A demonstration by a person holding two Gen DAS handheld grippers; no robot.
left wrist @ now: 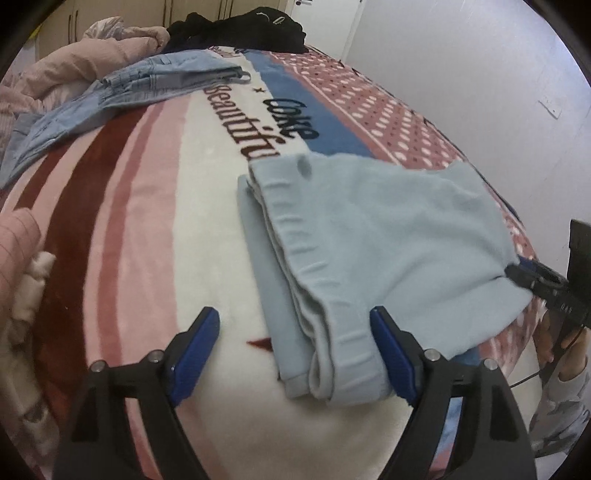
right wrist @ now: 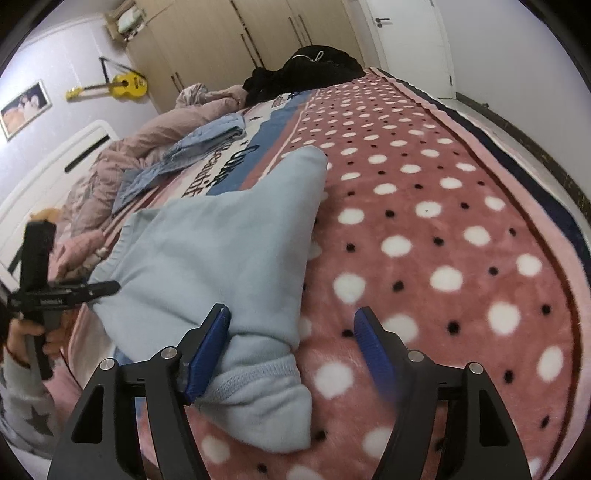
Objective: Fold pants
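folded light-blue fleece pants (left wrist: 369, 251) lying on a plush blanket (left wrist: 147, 229), straddling its cream lettered band and its pink polka-dot side. in the left wrist view, ribbed waistband edge facing left, running from near the camera away up the bed; long axis of the bundle crossing the frame from that waistband toward the right, where the legs end. in the right wrist view, same pants (right wrist: 221, 251) stretching from the near cuffs away to the upper left, with one rounded corner poking up toward the far end of the bed.

left gripper (left wrist: 295, 354) spread wide, blue pads apart, right pad just beside the waistband fold, left pad over bare blanket; nothing clamped. seen from the other side as a black tool (right wrist: 74, 291) with its tip at the waistband edge.

right gripper (right wrist: 291, 354) also released, pads well apart; left pad touching the ribbed cuffs, right pad over the dotted blanket. from the left wrist view, its tip (left wrist: 524, 278) meeting the far right edge of the pants.

elsewhere on the bed: crumpled jeans (left wrist: 122, 92), a black garment (left wrist: 240, 29), a pink duvet (right wrist: 166, 125). yellow ukulele (right wrist: 118, 85) on the wall.
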